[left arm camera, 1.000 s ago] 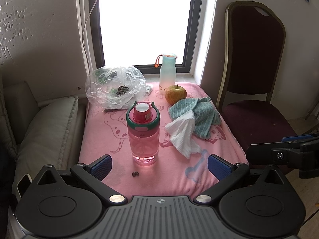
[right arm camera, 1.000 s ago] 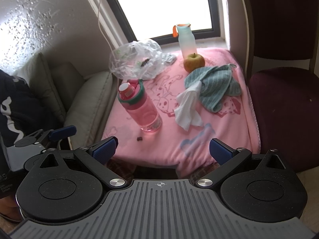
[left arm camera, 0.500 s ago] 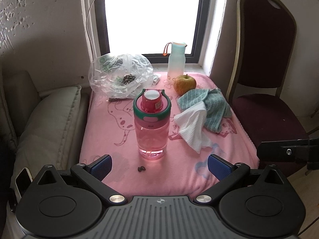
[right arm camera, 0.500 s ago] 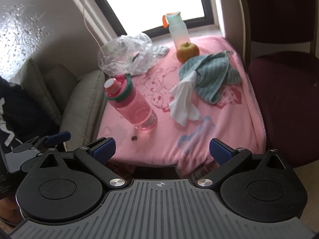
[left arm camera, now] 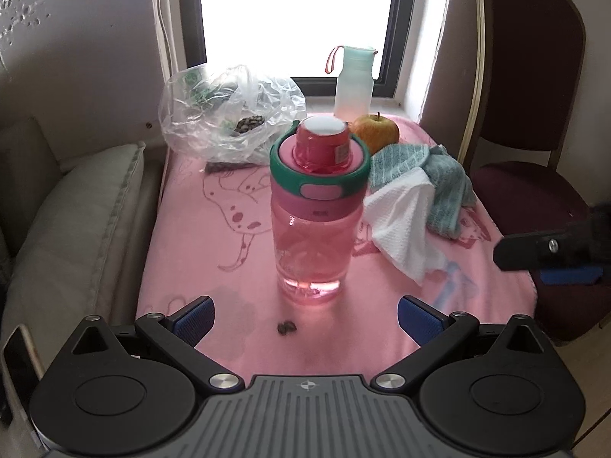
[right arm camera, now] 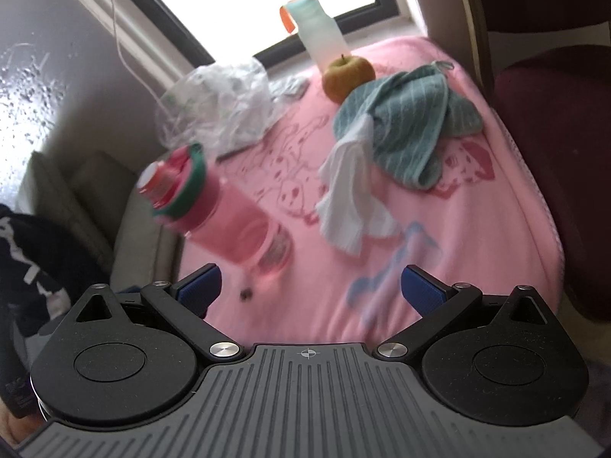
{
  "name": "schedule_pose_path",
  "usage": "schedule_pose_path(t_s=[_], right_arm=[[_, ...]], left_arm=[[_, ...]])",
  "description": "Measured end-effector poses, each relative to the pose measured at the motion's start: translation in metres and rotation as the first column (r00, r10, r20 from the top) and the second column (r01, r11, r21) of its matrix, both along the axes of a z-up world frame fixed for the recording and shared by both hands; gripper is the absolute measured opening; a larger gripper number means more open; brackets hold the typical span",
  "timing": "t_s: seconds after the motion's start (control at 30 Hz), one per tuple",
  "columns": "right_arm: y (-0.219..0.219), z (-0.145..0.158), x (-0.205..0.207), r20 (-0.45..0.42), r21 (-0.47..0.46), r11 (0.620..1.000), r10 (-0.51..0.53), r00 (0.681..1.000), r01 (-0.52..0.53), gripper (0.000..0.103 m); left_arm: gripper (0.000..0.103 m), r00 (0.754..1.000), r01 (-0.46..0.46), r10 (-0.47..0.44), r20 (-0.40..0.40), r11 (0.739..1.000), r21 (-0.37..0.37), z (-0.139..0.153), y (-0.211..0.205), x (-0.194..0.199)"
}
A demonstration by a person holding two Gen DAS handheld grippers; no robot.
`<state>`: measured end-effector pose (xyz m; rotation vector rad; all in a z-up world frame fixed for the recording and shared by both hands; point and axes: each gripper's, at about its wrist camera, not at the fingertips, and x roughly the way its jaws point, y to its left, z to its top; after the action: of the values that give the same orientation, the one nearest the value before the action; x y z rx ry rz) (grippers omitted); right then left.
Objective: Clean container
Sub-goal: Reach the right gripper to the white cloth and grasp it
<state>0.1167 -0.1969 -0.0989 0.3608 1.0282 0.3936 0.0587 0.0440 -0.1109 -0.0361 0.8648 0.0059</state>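
A pink see-through bottle [left arm camera: 313,236] [right arm camera: 233,225] with a green-rimmed red lid stands upright on the pink cloth-covered table [left arm camera: 198,259]. My left gripper [left arm camera: 305,315] is open, just short of the bottle, its blue pads wide on either side. A white paper towel [left arm camera: 404,229] [right arm camera: 347,198] lies to the bottle's right, partly under a teal striped cloth [left arm camera: 431,175] [right arm camera: 412,129]. My right gripper [right arm camera: 311,286] is open over the table's near edge, the towel ahead of it; its tip [left arm camera: 550,252] shows at the far right of the left wrist view.
At the back stand a frosted bottle [left arm camera: 353,84], an apple [left arm camera: 376,131] and a clear plastic bag [left arm camera: 229,114]. Small dark crumbs [left arm camera: 286,327] lie before the pink bottle. A dark red chair [left arm camera: 534,133] is at the right, a beige cushion [left arm camera: 68,236] at the left.
Both grippers have moved forward toward the table; the pink bottle now looms larger before the left one. The right gripper has swung over the table's edge. Nothing has been grasped.
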Motion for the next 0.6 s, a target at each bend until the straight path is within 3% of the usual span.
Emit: schedule_pose_path(t_s=[0.2, 0.3, 0.43, 0.6], right_arm=[[0.002, -0.044, 0.015, 0.029, 0.088, 0.996, -0.023, 0.999, 0.02, 0.103], [0.006, -0.06, 0.021, 0.119, 0.103, 0.994, -0.05, 0.992, 0.038, 0.103], [0.016, -0.074, 0.027, 0.268, 0.061, 0.995, -0.087, 0.959, 0.073, 0.103], [0.028, -0.082, 0.049, 0.299, -0.073, 0.993, -0.063, 0.952, 0.088, 0.103]], left_arm=[[0.102, 1.0, -0.004, 0.004, 0.003, 1.0, -0.023, -0.036, 0.016, 0.008], [0.102, 0.999, 0.038, -0.038, 0.019, 0.999, -0.007, -0.051, 0.016, 0.009], [0.102, 0.999, 0.038, -0.038, 0.021, 0.999, -0.022, -0.067, 0.02, 0.015], [0.102, 0.996, 0.017, -0.018, 0.085, 1.0, 0.021, -0.075, 0.021, 0.024]])
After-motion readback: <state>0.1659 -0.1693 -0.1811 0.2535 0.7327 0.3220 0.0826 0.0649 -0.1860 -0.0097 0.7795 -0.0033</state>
